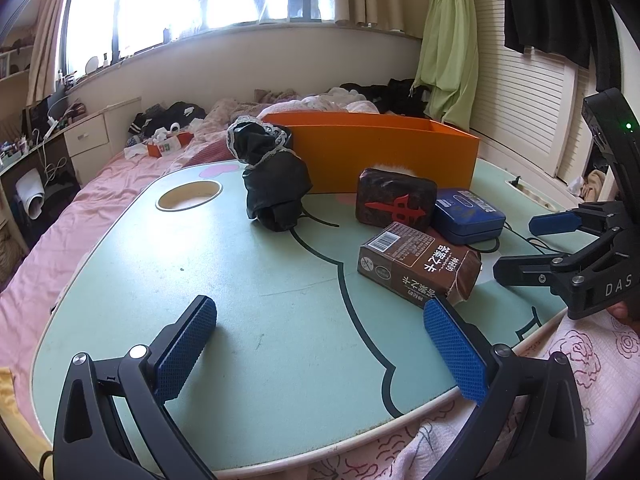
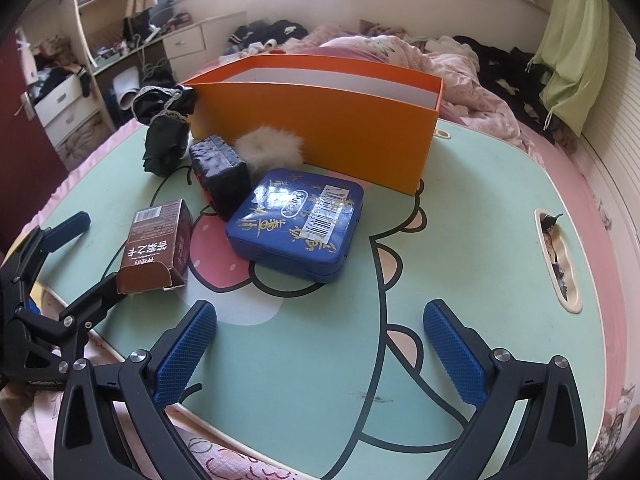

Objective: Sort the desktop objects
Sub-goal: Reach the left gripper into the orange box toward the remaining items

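Lap table [image 2: 480,208] near edge runs under both claws; bare top at 3 o'clock of the blue tin [image 2: 296,224]. Orange box [image 2: 320,128] at 12. Brown carton [image 2: 156,248] at 9 of the tin, dark block [image 2: 220,176] at 11. Right gripper [image 2: 320,344] spread wide, empty, touching nothing. Left gripper [image 1: 320,344] spread, empty.

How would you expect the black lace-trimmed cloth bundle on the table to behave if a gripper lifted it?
The black cloth bundle is crumpled and folded, so it is probably floppy and would sag or unfurl when lifted. It looks light, likely sliding across the table rather than tipping. Its lace trim might snag on a gripper pad.
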Tool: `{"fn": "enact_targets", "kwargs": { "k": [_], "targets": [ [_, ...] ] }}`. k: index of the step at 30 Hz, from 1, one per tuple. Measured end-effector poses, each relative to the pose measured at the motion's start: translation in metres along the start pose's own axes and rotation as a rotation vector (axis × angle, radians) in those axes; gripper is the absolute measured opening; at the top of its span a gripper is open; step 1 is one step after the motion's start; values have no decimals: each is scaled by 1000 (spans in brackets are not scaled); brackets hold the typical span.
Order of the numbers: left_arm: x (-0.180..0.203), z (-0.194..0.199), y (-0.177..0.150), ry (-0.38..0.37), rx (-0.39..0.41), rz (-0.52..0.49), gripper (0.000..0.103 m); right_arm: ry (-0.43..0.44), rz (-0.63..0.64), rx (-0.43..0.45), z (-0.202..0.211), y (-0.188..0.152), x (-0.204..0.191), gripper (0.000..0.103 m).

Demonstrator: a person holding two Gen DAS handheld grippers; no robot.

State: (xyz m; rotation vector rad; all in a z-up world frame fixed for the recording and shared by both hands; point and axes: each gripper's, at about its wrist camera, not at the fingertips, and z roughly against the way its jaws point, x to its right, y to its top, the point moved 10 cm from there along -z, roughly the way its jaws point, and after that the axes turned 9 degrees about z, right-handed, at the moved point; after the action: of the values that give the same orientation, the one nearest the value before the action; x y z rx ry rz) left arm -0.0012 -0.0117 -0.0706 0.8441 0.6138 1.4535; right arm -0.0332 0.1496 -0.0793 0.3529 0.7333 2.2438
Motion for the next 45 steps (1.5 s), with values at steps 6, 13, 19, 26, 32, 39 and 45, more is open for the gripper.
{"fn": "enact_targets", "kwargs": {
  "k": [6, 13, 19, 26, 32, 39, 45],
  "targets": [
    [-3, 0, 0, 31, -5, 11, 103, 1, 0, 0, 0, 0, 0, 103],
    [-8, 13, 10, -8, 19, 56, 103, 2, 1, 0, 0, 0, 0, 103],
    [-4, 23, 41, -6, 36, 40, 103, 2, 2, 0, 0, 0, 0, 103],
    [-1, 30, 84, -42, 50, 80, 103, 3, 3, 1, 0, 0, 0, 103],
    [3, 32, 148, 32, 104, -20, 103, 14, 15, 1, 0, 0, -1, 103],
    [47, -56, 185, -177, -266, 25, 65, 17, 17, 7, -1, 4, -4, 103],
    [80, -149, 142, -218, -627, 88, 37, 22, 18, 15, -2, 8, -7, 103]
  ]
}}
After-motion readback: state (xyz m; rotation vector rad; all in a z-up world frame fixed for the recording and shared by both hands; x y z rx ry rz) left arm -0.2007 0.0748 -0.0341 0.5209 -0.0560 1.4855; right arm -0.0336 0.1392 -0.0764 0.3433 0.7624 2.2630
